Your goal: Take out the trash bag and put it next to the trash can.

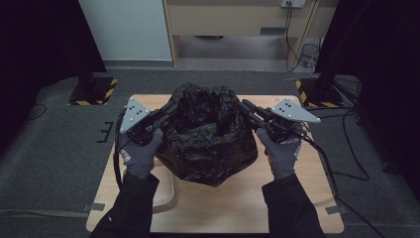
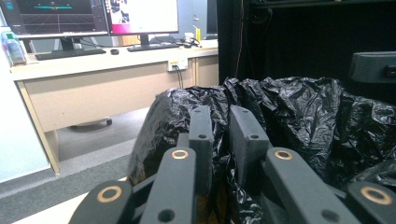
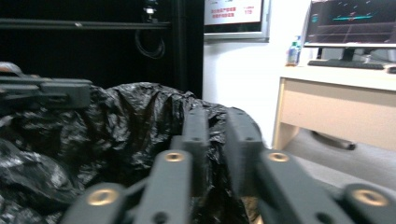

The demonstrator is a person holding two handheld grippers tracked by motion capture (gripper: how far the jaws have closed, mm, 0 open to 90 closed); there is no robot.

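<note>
Black bin bag (image 1: 210,134) found standing open at centre of frame in the high view, on the wooden bench (image 1: 237,203), mouth gaping upward, something green (image 1: 208,128) visible inside. Left gripper (image 1: 171,110) seen at the bag's left rim, held in a gloved hand (image 1: 140,151) rising from lower left. Right gripper (image 1: 246,108) seen at the bag's right rim, held in a gloved hand (image 1: 281,151) rising from lower right. Grey three-cornered plates noted on top of both.

In the left gripper view, fingers (image 2: 201,135) observed nearly together at centre frame, a fold of black film (image 2: 219,154) pinched in the narrow gap; bag wall spreading to the right. In the right gripper view, fingers (image 3: 195,135) likewise drawn close at centre frame, crumpled film (image 3: 215,140) caught between; remainder of the bag lying to the left.

Desk with monitors recorded in the upper left of the left gripper view, upper right of the right gripper view.
</note>
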